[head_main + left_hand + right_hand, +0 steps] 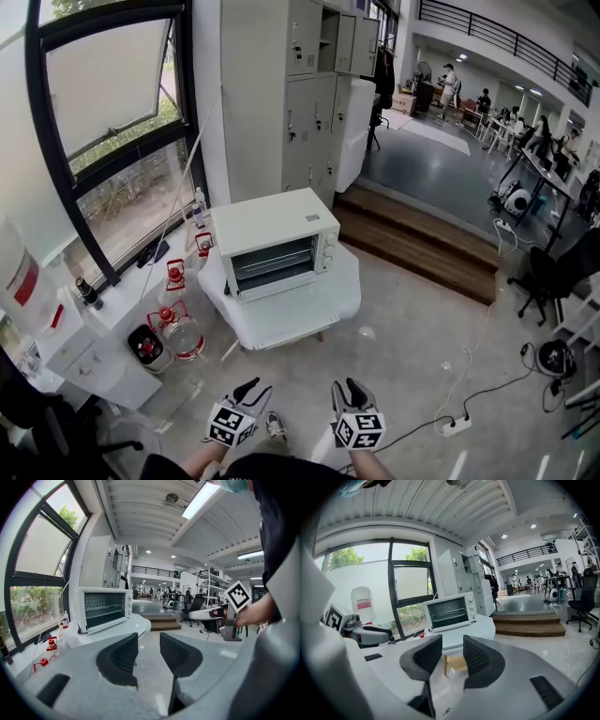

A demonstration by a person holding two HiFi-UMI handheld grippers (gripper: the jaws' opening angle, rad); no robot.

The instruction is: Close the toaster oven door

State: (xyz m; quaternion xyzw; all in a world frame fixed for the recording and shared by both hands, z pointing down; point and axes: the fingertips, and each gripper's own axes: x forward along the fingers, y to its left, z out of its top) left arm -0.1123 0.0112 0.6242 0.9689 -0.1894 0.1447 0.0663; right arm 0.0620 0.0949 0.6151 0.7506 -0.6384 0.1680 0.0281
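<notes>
A white toaster oven (277,246) stands on a low white table (300,317) a couple of steps ahead of me. Its dark front shows the wire racks, and a white flap along the bottom edge looks like the door folded down. The oven also shows in the left gripper view (104,609) and the right gripper view (450,611). My left gripper (251,389) and right gripper (349,388) hang low near my body, well short of the table. Both stand open with nothing between the jaws (149,651) (453,656).
Red-capped bottles and a water jug (178,333) sit on the floor left of the table, under the window. Tall grey lockers (300,94) rise behind the oven. A wooden step (422,239) runs to the right. A power strip with cable (457,427) lies on the floor at right.
</notes>
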